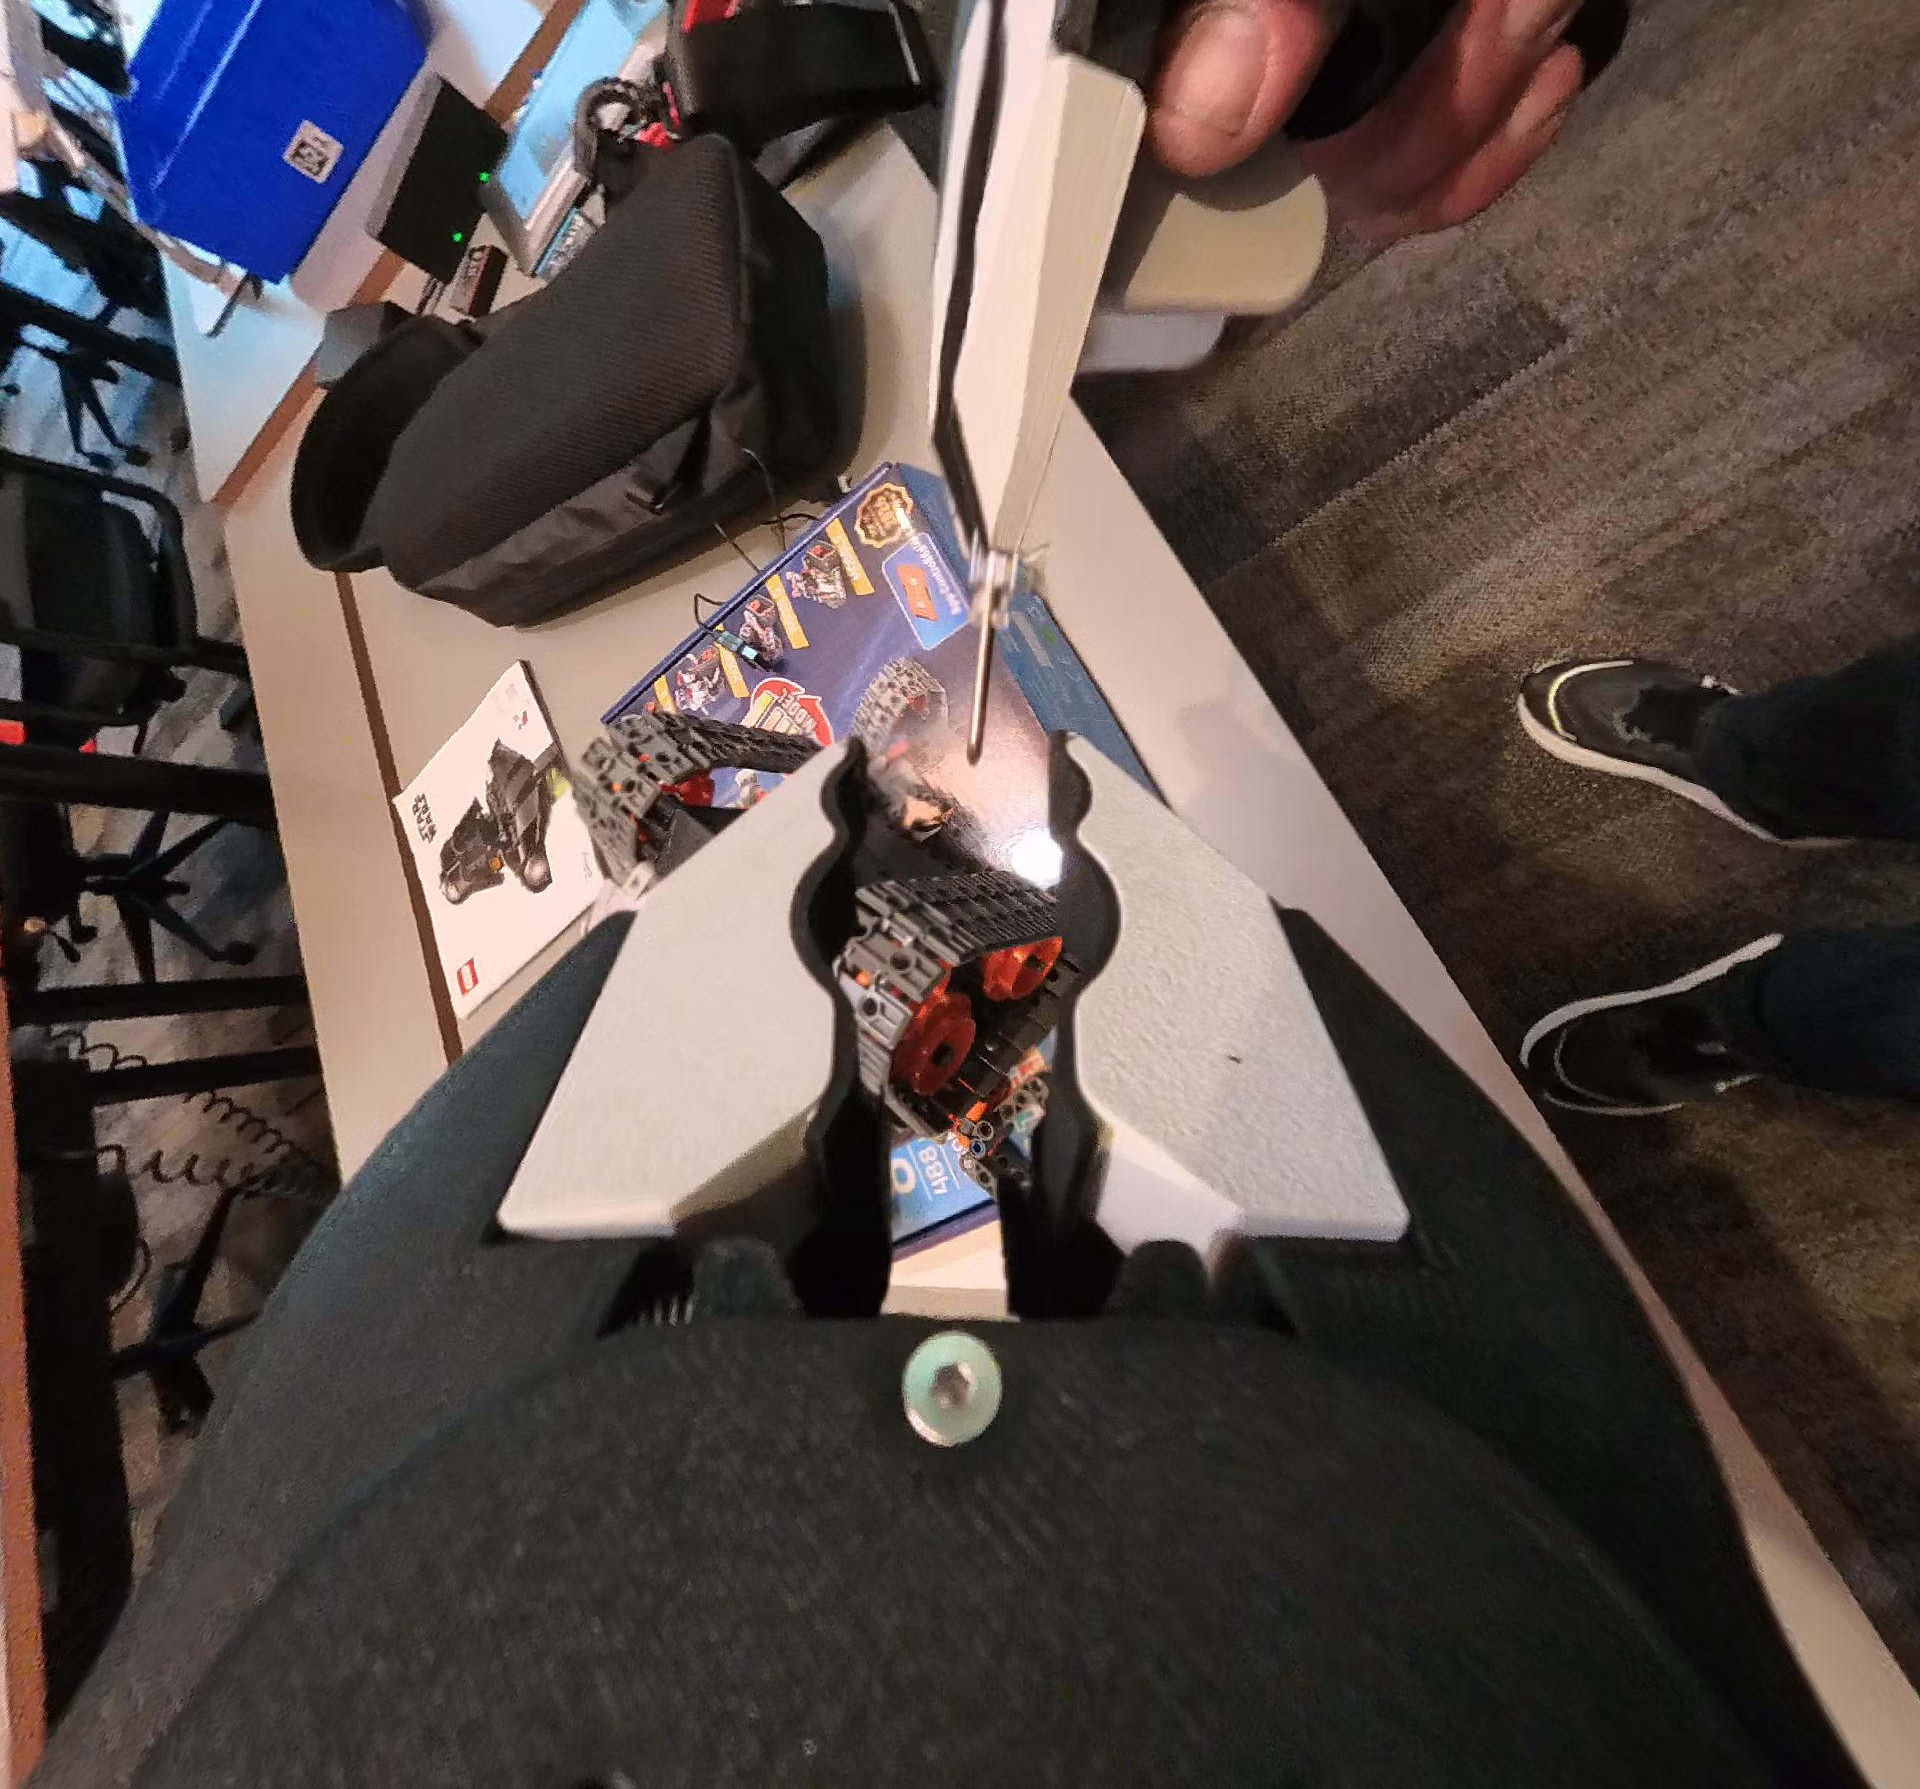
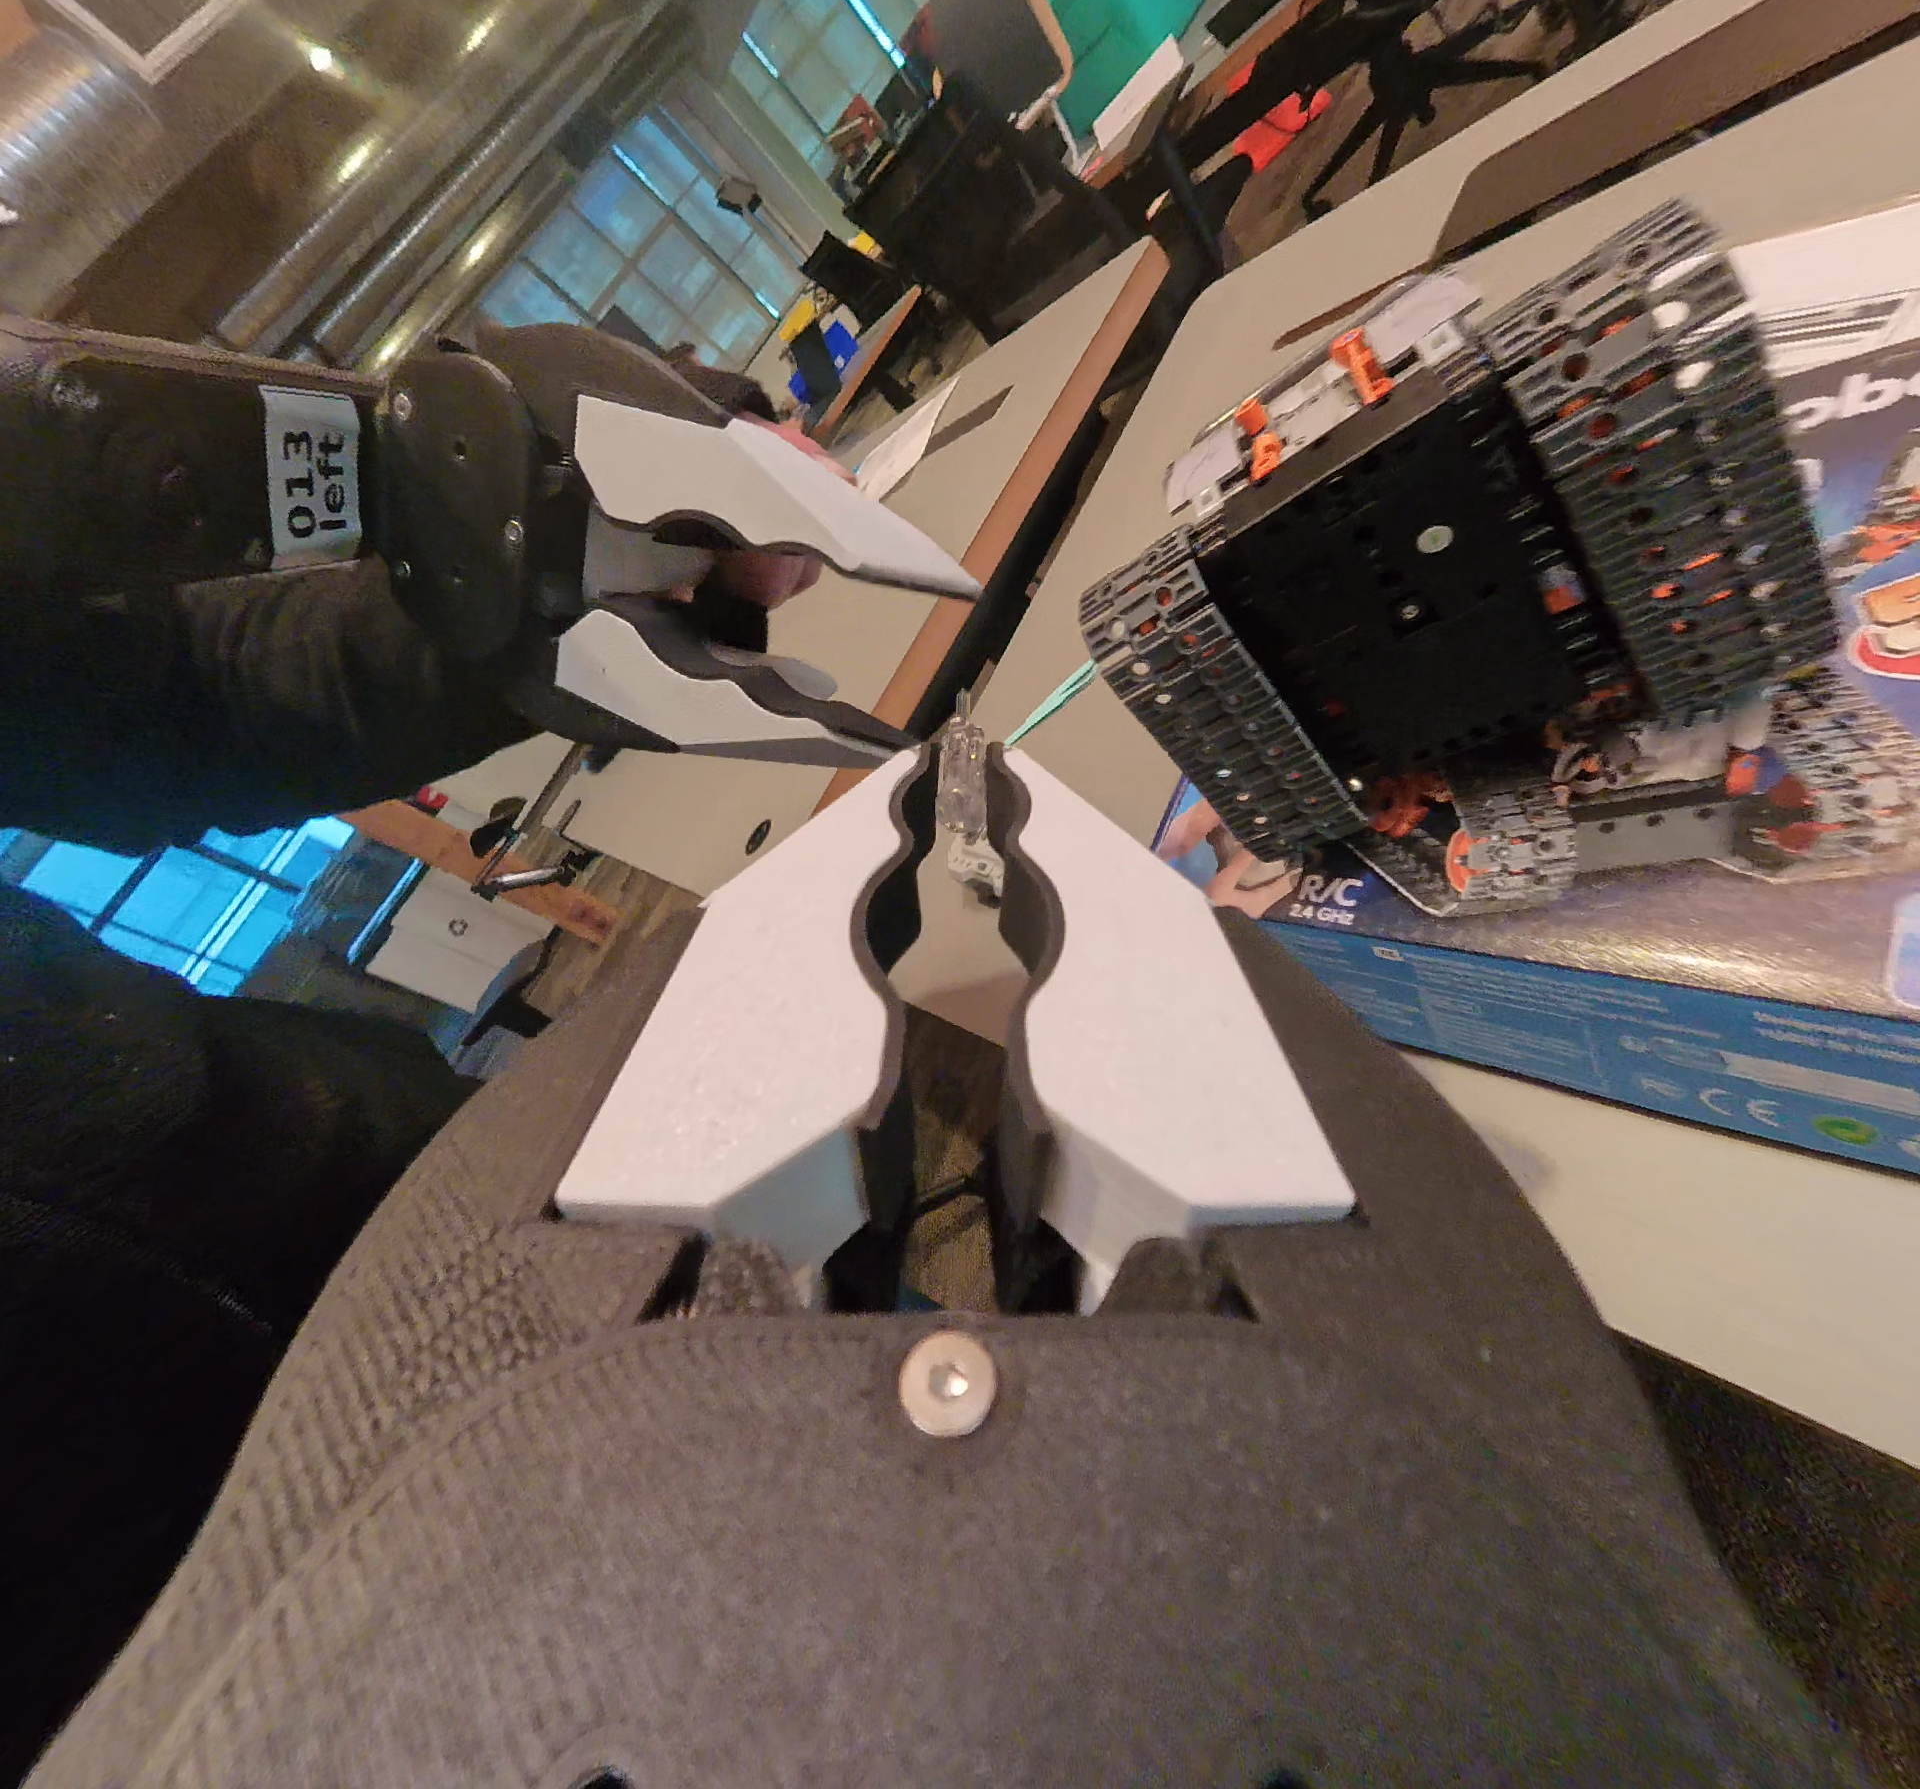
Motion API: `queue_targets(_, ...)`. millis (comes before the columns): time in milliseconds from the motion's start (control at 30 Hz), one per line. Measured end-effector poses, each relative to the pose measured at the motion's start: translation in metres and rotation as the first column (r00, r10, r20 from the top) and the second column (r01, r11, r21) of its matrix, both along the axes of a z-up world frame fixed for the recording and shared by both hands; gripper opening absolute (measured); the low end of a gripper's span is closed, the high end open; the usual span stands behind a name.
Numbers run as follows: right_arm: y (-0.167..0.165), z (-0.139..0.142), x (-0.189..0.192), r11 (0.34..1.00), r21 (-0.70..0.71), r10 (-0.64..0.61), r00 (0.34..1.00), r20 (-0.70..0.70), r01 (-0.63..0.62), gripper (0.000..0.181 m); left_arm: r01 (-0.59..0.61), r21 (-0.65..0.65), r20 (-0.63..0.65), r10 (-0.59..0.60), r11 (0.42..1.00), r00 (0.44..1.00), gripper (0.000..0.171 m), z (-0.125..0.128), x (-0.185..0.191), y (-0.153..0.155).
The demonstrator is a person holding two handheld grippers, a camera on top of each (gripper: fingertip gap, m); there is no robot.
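While the right gripper [image 2: 961, 763] pinches a small screwdriver [image 2: 958, 778], printed blue box [image 2: 1621, 1033] lies nearby.

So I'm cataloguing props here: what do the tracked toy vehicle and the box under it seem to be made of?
The tracked toy vehicle looks like moulded plastic: matte grey link treads, black body, orange hubs and studded brick-type parts. The blue box under it looks like printed cardboard with a glossy finish, judging by its sharp folded edge and the light glare on its face.

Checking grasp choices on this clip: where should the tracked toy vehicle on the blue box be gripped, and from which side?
Grip the tracked toy vehicle across its black central body, coming from above; the body is blocky and flat-faced, while the treads on both sides are curved. It stands tilted on the blue box.
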State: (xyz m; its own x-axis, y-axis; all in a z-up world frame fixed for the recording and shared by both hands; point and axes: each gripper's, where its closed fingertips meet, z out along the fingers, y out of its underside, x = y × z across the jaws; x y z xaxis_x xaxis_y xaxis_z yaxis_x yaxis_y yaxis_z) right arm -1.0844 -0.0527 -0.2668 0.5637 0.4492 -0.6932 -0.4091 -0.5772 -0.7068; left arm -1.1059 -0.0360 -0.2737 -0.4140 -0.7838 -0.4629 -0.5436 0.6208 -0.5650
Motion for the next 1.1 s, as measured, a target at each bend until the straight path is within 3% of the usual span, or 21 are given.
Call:
queue_targets(233,-0.022,0.021,0.058,0.981,0.043,-0.188,0.982,-0.007,0.188,0.006,-0.061,-0.149,0.03,0.066,0.987,0.997,0.039,0.014,0.004,-0.008)
queue_targets(400,-0.041,0.025,0.118,0.944,0.052,-0.331,0.928,0.17,0.327,0.006,-0.058,-0.199,0.048,0.069,0.978,0.997,0.038,0.025,0.009,-0.023)
queue_targets(567,-0.051,0.013,0.235,0.856,0.026,-0.487,0.79,0.372,0.516,0.006,-0.102,-0.299,0.041,0.119,0.949,0.992,0.035,0.032,0.031,-0.037)
queue_targets(667,-0.049,-0.004,0.32,0.834,0.001,-0.494,0.745,0.45,0.552,0.007,-0.126,-0.325,0.022,0.141,0.937,0.99,0.035,0.022,0.056,-0.043)
queue_targets(767,-0.021,-0.018,0.354,0.917,-0.025,-0.353,0.841,0.411,0.398,0.007,-0.205,-0.331,-0.007,0.215,0.921,0.977,0.035,0.007,0.091,-0.037)
queue_targets(867,0.0,-0.042,0.325,0.995,-0.072,-0.037,0.934,0.355,0.066,0.007,-0.33,-0.362,-0.016,0.348,0.872,0.937,0.038,-0.003,0.136,-0.025)
queue_targets(1000,0.022,-0.038,0.301,0.985,-0.133,0.131,0.971,0.2,-0.106,0.006,-0.385,-0.303,0.026,0.411,0.872,0.911,0.051,-0.008,0.215,-0.01)
queue_targets(1100,0.022,-0.035,0.277,0.95,-0.17,0.29,0.941,0.172,-0.262,0.006,-0.375,-0.188,0.046,0.39,0.908,0.92,0.052,-0.012,0.26,-0.001)
